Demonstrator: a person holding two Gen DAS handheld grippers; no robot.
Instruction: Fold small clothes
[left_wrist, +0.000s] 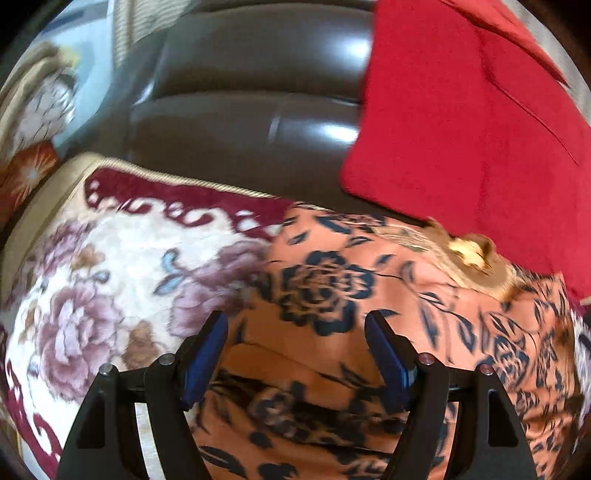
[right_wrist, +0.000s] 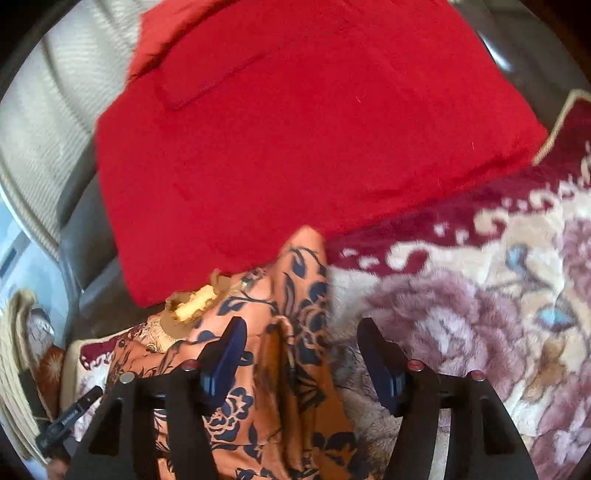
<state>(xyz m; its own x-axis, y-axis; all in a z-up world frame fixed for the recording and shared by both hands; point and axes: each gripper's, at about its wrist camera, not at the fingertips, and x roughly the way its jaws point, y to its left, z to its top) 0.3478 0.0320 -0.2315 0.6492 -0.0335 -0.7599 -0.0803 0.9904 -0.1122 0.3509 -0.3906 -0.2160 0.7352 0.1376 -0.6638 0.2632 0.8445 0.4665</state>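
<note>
Both the left gripper (left_wrist: 295, 325) and the right gripper (right_wrist: 299, 332) gape empty above the orange floral garment (left_wrist: 332, 295). A red cloth (right_wrist: 295, 129) overlaps its far edge on the flowered blanket (left_wrist: 110, 277).

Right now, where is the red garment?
In both wrist views the red garment lies at the top, on the dark sofa, its near edge overlapping the orange floral garment.

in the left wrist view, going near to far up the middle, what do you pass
left gripper with open jaws → orange floral garment → floral blanket's maroon border → dark leather sofa. The red cloth lies off to the right, overlapping the garment's far edge.
</note>
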